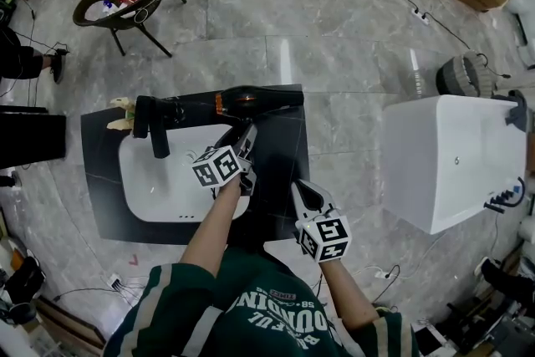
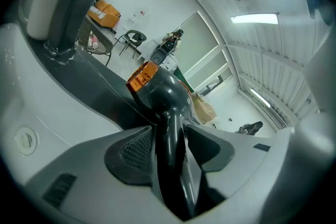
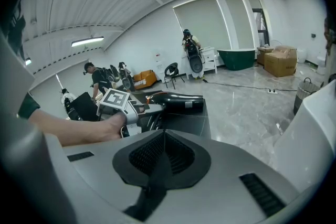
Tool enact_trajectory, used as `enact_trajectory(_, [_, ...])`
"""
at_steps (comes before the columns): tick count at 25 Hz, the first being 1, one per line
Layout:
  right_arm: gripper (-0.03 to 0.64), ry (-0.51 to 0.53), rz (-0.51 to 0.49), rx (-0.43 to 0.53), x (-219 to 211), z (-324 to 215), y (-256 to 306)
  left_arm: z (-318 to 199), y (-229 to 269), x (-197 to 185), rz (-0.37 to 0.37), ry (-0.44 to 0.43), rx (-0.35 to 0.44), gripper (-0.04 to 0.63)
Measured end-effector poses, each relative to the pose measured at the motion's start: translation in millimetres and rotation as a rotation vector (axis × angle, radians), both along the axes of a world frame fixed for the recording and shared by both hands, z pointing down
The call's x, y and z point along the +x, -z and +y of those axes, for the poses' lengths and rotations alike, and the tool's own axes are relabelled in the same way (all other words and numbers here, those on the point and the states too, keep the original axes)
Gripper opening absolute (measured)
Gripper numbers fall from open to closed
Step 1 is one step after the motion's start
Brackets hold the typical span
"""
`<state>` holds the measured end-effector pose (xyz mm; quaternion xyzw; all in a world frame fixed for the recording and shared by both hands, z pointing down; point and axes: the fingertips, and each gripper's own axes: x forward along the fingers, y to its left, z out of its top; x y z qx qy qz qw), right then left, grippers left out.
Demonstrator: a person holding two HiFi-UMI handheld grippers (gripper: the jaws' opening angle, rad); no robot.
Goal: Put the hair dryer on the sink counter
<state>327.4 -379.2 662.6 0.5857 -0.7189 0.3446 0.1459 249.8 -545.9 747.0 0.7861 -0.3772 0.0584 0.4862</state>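
Claw, left [image 1: 245, 140]: jaws wide, with the hair dryer's handle [image 2: 169, 155] standing between the pads. The left pad lies against the handle or just beside it. A thin dark gap seems to show on the right side, so the grip looks loose, though contact is hard to judge. The handle's lower end is cut off at the bottom of the left gripper view, and in the head view the claw covers most of it.

Hair dryer [image 1: 242, 101]: lies on the dark sink surface [image 1: 280, 171] behind the white basin [image 1: 159, 188], beside the black faucet [image 1: 155, 125]. Its barrel points to the head view's right and its handle points towards the person.

Left forearm [image 1: 209, 221]: reaches forward over the basin's corner.

Claw, right [image 1: 303, 195]: jaws closed together, empty, held over the surface's near right edge, apart from the dryer. The hand is mostly hidden behind its marker cube [image 1: 324, 237].
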Motion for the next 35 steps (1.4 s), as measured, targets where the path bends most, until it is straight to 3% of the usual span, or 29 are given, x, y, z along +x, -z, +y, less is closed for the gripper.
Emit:
enact_trajectory(3, [0.043,-0.002,-0.002,0.004,0.6,1.4,1.1,0.6,-0.3,-5.6,-0.033,0.006,0.001,0.215])
enact_trajectory(7, [0.043,0.001,-0.005,0.011,-1.6,4.8,3.2,5.0,4.7,-9.9,-0.024,0.006,0.0,0.215])
enact_trajectory(12, [0.043,0.005,-0.007,0.023,-7.8,11.4,8.4,9.1,18.1,-25.1,-0.016,0.024,0.033,0.215])
enact_trajectory(17, [0.041,0.011,-0.014,0.073,-18.4,17.9,24.3,23.3,38.4,-34.9,-0.023,-0.009,0.097,0.213])
enact_trajectory(26, [0.041,0.037,-0.007,0.152,-41.0,42.3,55.0,79.0,78.6,-51.9,-0.076,-0.138,0.279,0.04])
enact_trajectory(35, [0.041,0.0,0.008,0.214,-67.4,76.8,83.5,143.2,109.2,-96.6,-0.118,-0.178,0.362,0.011])
